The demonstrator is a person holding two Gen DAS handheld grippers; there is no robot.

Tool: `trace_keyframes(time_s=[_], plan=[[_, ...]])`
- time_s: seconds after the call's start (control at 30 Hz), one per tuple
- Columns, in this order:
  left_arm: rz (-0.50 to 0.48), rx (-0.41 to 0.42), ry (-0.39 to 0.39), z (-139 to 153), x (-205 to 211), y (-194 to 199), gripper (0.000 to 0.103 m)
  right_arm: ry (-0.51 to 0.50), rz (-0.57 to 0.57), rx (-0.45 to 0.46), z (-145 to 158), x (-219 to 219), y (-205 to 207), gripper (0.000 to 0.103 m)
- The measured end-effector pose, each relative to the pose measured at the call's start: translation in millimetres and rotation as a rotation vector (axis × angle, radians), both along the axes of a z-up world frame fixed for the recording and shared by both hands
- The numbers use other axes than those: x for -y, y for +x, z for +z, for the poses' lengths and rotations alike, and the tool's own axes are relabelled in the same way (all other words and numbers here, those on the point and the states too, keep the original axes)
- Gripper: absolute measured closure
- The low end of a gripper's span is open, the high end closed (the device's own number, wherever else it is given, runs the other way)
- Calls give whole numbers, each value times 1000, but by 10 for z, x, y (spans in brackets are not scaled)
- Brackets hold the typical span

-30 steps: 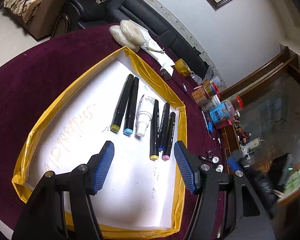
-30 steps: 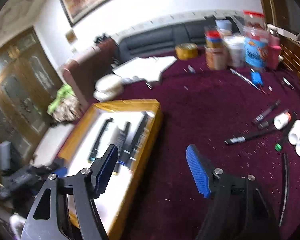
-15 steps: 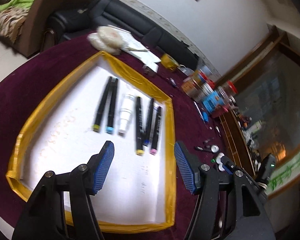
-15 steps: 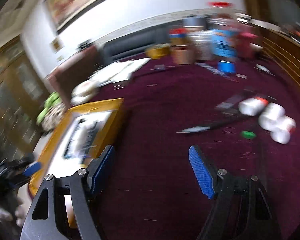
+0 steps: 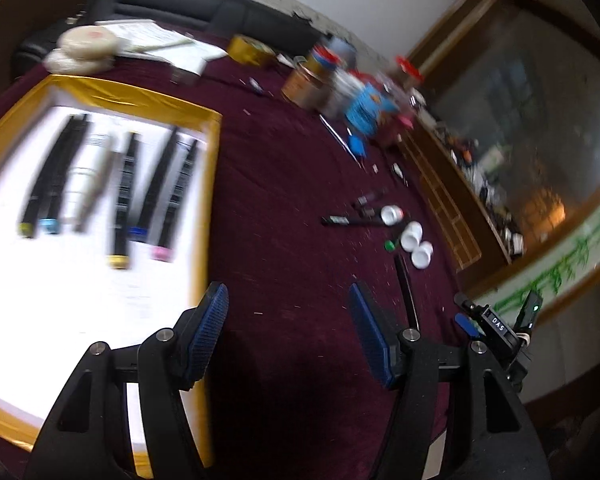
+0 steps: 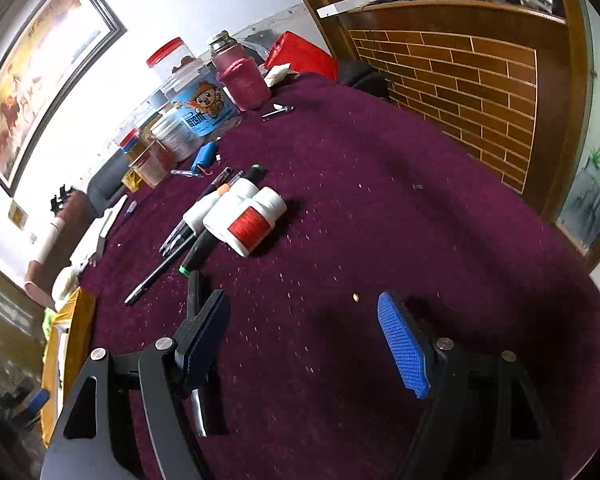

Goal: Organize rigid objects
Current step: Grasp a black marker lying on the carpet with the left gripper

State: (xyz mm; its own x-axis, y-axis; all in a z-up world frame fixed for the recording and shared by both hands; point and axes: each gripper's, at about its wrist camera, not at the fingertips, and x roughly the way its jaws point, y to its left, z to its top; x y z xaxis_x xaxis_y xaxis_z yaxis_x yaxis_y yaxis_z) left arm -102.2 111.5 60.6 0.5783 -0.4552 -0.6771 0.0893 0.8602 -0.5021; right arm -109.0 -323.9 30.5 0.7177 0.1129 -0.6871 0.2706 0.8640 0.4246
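A gold-rimmed white tray [image 5: 210, 184] holds a row of markers [image 5: 124, 188] and a white bottle [image 5: 86, 176], all blurred. My left gripper [image 5: 288, 296] is open and empty over the purple cloth just right of the tray's edge. Loose white bottles [image 5: 414, 240], black pens [image 5: 352, 221] and a green cap [image 5: 389, 245] lie further right. My right gripper [image 6: 308, 320] is open with nothing between its pads, short of three white bottles [image 6: 252, 220], one with a red label. Pens [image 6: 180, 236] and a green-tipped marker [image 6: 198, 250] lie beside them. A black pen [image 6: 195, 292] runs under the left finger.
Jars, tins and a pink-sleeved bottle [image 6: 242, 76] crowd the table's far side, next to a blue-labelled tub [image 6: 204, 110]. Papers and a tape roll [image 5: 250, 50] lie beyond the tray. A brick-patterned wooden unit [image 6: 460, 92] stands past the table's edge. The tray's corner [image 6: 70, 336] shows at far left.
The left gripper has swung right, from over the tray to the cloth beside it. The right gripper has moved away from the tray to the loose bottles and pens, rolling as it went.
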Motion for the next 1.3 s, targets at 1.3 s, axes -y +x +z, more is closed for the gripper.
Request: trace_keyframes(time_s=[1.3], plan=[[-75, -144, 168, -352, 1840, 731, 42, 87, 75, 94, -158, 247, 501, 29]])
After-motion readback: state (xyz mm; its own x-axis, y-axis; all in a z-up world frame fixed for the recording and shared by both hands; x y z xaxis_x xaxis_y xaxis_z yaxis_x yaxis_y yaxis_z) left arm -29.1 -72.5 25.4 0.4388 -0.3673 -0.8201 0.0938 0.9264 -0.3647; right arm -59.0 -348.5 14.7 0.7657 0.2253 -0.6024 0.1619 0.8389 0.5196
